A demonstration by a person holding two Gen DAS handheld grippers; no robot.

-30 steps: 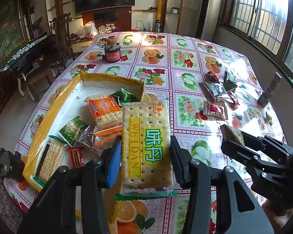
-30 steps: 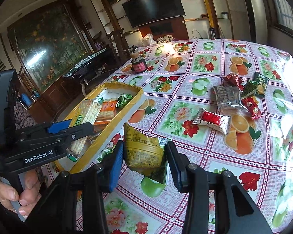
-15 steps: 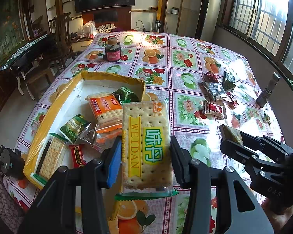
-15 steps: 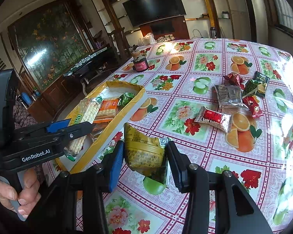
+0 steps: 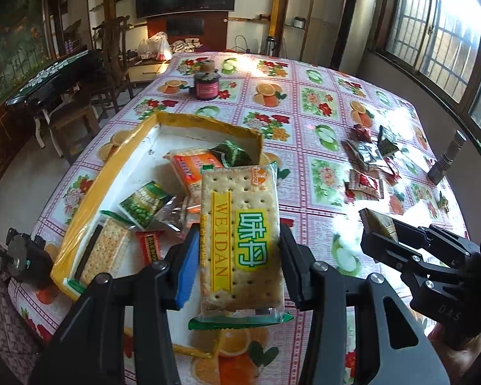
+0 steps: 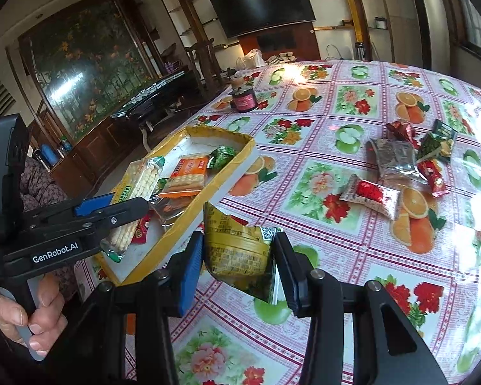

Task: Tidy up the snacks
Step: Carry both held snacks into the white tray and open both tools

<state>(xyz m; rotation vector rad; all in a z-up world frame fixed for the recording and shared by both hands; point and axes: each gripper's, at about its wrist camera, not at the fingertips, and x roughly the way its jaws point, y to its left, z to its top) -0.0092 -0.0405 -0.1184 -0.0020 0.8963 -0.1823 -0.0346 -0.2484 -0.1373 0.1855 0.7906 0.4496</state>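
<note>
The left gripper (image 5: 237, 253) pinches a clear-wrapped yellow-banded cracker pack (image 5: 240, 240) over the yellow-rimmed white box (image 5: 112, 173), whose heaped packets at ten o'clock could tip it out. The right gripper (image 6: 237, 269) pinches a crumpled yellow foil packet (image 6: 237, 250) by its slack sides, so it may slip.

Table (image 5: 304, 73) covered with a fruit-and-flower oilcloth. Directly on it lie a shallow yellow-edged box (image 5: 89, 199) at the near left, a dark jar (image 5: 206, 85) beyond the box, and a loose cluster of snack packets (image 6: 400, 166) toward the right. A metal flashlight (image 5: 447, 157) stands near the right edge.
</note>
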